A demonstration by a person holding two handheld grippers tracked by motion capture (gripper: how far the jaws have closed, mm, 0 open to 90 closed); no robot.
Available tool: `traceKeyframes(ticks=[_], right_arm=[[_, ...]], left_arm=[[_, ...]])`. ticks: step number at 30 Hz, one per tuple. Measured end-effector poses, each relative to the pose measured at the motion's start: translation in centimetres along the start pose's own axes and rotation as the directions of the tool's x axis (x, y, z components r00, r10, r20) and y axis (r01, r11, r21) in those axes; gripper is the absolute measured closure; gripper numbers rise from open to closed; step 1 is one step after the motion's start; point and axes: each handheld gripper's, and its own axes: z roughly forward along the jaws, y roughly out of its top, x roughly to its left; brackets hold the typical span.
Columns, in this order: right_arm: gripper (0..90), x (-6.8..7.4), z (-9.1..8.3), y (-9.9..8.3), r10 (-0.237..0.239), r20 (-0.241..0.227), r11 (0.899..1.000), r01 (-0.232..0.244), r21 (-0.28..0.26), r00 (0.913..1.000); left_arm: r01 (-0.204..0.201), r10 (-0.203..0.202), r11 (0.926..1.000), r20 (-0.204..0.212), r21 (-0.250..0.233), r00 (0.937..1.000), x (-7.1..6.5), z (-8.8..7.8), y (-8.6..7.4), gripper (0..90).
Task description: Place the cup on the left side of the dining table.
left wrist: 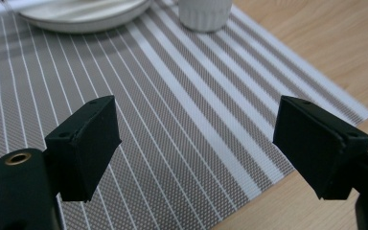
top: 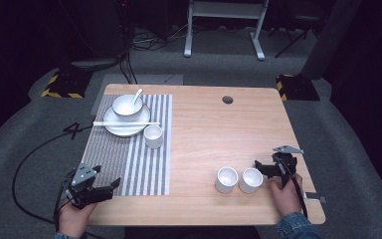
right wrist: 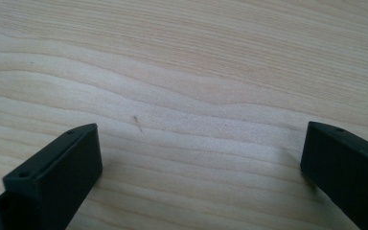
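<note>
A grey striped placemat (top: 139, 154) covers the table's left side. On its far end a white plate (top: 110, 119) carries a bowl (top: 127, 105) with a spoon (top: 137, 94), and chopsticks (top: 127, 123) lie across the plate. A white cup (top: 153, 136) stands beside the plate. Two more white cups (top: 227, 179) (top: 251, 179) stand side by side near the front right. My left gripper (top: 107, 179) hovers open at the mat's near-left corner with nothing between its jaws (left wrist: 196, 139). My right gripper (top: 261, 168) sits open just right of the two cups, over bare wood (right wrist: 201, 158).
The plate (left wrist: 81, 17) and the cup (left wrist: 203, 14) stand at the far end of the mat (left wrist: 172, 96) in the left gripper view. A dark round hole (top: 227, 99) marks the table's far side. A white desk frame (top: 224, 30) and cables lie on the floor beyond.
</note>
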Motion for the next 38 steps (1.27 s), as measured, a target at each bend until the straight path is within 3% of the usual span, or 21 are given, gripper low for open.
traceKeyframes(ticks=[4,9,14,19,24,38], right_arm=[[0.4,0.0,0.0,0.0,0.0,0.0,1.0,0.0,0.0,1.0],[0.4,0.0,0.0,0.0,0.0,0.0,1.0,0.0,0.0,1.0],[0.4,0.0,0.0,0.0,0.0,0.0,1.0,0.0,0.0,1.0],[0.4,0.0,0.0,0.0,0.0,0.0,1.0,0.0,0.0,1.0],[0.4,0.0,0.0,0.0,0.0,0.0,1.0,0.0,0.0,1.0],[0.4,0.0,0.0,0.0,0.0,0.0,1.0,0.0,0.0,1.0]], left_arm=[[-0.01,0.01,0.9981,0.004,0.061,0.9999,-0.4,1.2,-0.9,16.6],[-0.016,0.016,0.9947,0.005,0.102,0.9999,-0.6,1.9,-1.3,16.6],[0.004,-0.008,0.988,0.02,0.154,0.9998,-0.4,2.6,-2.2,16.1],[0.005,-0.006,0.991,0.007,0.134,1.0,-0.3,2.8,-3.1,15.0],[-0.045,0.043,0.9879,0.018,0.149,0.9989,-0.3,2.9,-3.1,13.8],[-0.035,0.035,0.9881,-0.001,0.15,0.9994,-0.5,2.9,-3.1,12.2]])
